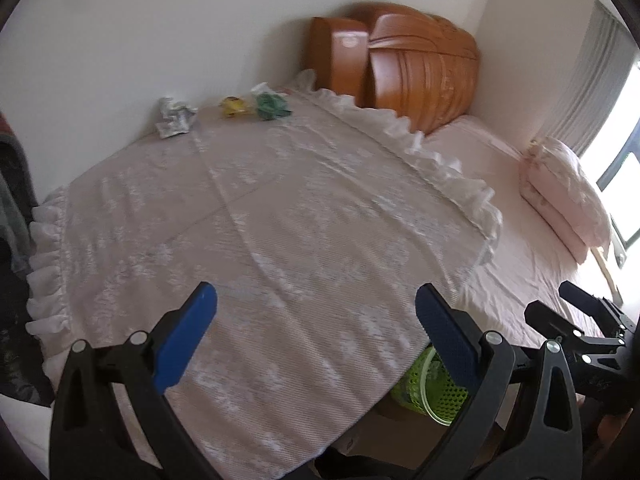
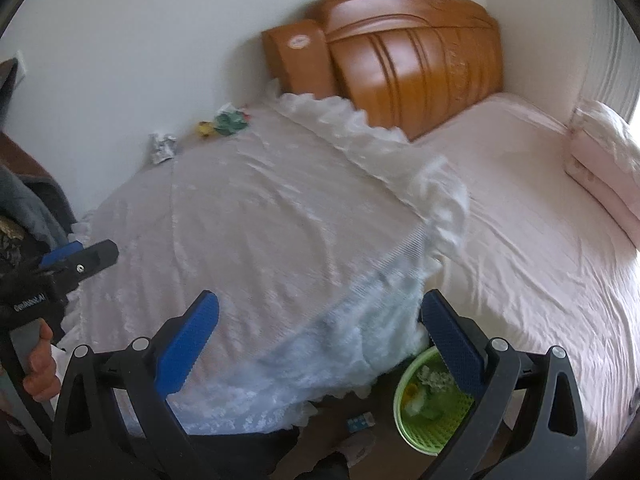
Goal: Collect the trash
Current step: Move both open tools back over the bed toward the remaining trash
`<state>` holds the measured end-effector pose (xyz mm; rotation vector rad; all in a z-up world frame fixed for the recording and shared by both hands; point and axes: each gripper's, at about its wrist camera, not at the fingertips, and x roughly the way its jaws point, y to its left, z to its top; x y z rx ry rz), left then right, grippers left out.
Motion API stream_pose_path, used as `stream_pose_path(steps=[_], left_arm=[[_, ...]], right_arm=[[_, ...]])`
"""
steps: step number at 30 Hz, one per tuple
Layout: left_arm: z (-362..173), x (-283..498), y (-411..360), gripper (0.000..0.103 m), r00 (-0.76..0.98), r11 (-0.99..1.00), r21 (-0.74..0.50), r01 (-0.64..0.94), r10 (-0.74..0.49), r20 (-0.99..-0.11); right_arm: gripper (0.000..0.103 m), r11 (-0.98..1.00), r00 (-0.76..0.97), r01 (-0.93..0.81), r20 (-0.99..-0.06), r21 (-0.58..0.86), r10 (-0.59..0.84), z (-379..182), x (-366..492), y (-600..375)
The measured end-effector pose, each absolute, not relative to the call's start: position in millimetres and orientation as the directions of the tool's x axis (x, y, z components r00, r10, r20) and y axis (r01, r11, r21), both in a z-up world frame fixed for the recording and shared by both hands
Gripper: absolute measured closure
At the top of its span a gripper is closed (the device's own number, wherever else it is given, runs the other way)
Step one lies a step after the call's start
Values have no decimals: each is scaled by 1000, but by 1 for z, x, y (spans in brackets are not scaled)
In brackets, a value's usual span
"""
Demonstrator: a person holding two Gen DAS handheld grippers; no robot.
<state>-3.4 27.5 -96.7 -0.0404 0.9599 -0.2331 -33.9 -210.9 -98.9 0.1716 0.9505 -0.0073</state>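
Observation:
Three pieces of trash lie on the far side of the bed by the wall: a crumpled white paper (image 1: pixel 176 118) (image 2: pixel 163 147), a yellow scrap (image 1: pixel 234 106) (image 2: pixel 206 129) and a green wrapper (image 1: pixel 272 106) (image 2: pixel 231 122). A green mesh basket (image 1: pixel 432 384) (image 2: pixel 460 408) stands on the floor at the near edge of the bed, with some scraps inside. My left gripper (image 1: pixel 316 300) (image 2: pixel 92 254) hovers open and empty over the near part of the quilt. To its right, my right gripper (image 2: pixel 320 308) (image 1: pixel 556 302) is open and empty, above the basket side.
A pink quilt with white ruffles (image 1: pixel 440 160) covers the bed's left part, over a pink sheet (image 2: pixel 540 240). A wooden headboard (image 1: pixel 420 68) and stacked pillows (image 1: pixel 568 196) stand at the far right. A small blue scrap (image 2: pixel 360 422) lies on the floor. A hand (image 2: pixel 40 364) holds the left gripper.

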Motion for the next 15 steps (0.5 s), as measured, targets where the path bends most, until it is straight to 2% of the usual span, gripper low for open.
stream_pose_path(steps=[15], left_arm=[[-102, 35, 98, 8, 572, 994, -104, 11, -92, -815]], right_arm=[[2, 976, 556, -123, -802, 178, 216, -100, 54, -135]])
